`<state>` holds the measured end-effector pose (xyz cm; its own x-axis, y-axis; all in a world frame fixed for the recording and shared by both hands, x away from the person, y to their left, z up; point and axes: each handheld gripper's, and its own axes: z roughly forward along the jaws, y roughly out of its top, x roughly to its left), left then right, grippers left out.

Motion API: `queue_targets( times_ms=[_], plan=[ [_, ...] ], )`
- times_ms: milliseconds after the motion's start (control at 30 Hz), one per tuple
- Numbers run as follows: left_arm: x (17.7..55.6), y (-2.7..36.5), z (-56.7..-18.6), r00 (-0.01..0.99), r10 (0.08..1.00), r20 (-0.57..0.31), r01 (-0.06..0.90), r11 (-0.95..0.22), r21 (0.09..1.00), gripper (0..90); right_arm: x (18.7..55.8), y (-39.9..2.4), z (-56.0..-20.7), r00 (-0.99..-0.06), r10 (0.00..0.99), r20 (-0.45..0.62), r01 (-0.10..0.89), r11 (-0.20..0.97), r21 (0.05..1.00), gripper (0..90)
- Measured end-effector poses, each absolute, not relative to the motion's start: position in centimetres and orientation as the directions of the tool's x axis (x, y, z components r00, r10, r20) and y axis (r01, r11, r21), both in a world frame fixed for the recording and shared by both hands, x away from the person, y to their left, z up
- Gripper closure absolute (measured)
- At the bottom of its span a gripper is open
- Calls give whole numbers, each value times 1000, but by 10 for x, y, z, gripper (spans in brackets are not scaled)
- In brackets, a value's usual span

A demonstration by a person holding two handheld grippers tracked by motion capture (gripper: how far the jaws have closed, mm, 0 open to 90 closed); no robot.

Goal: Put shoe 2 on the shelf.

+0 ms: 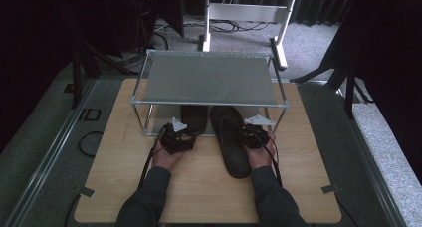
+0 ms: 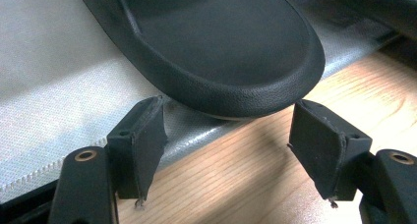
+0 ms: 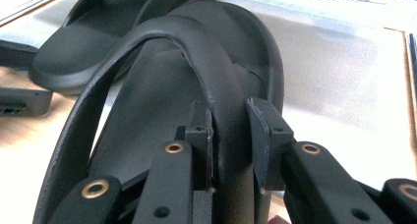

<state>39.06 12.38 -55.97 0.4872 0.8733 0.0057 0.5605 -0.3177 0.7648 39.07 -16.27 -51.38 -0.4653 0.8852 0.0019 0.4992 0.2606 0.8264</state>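
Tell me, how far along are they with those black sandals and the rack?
One sandal already lies on the rack's lower shelf, heel at the front edge; the open left gripper waits at that heel without touching. The right gripper is clamped on the strap of the second sandal, which lies mostly on the table, toe just under the rack. Probably left: sliding it in beside the first.

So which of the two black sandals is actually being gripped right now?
The right sandal, which sticks far out from under the rack: the right gripper pinches its strap. The left sandal lies tucked under the rack, untouched between the left gripper's open jaws.
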Motion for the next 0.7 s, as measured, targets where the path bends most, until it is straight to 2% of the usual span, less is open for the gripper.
queue_targets(
  times_ms=[700],
  plan=[
    [391,124,-560,487,873,6,560,-318,765,304,406,-145,-528,-371,928,24,507,181,842,712]
  ],
)
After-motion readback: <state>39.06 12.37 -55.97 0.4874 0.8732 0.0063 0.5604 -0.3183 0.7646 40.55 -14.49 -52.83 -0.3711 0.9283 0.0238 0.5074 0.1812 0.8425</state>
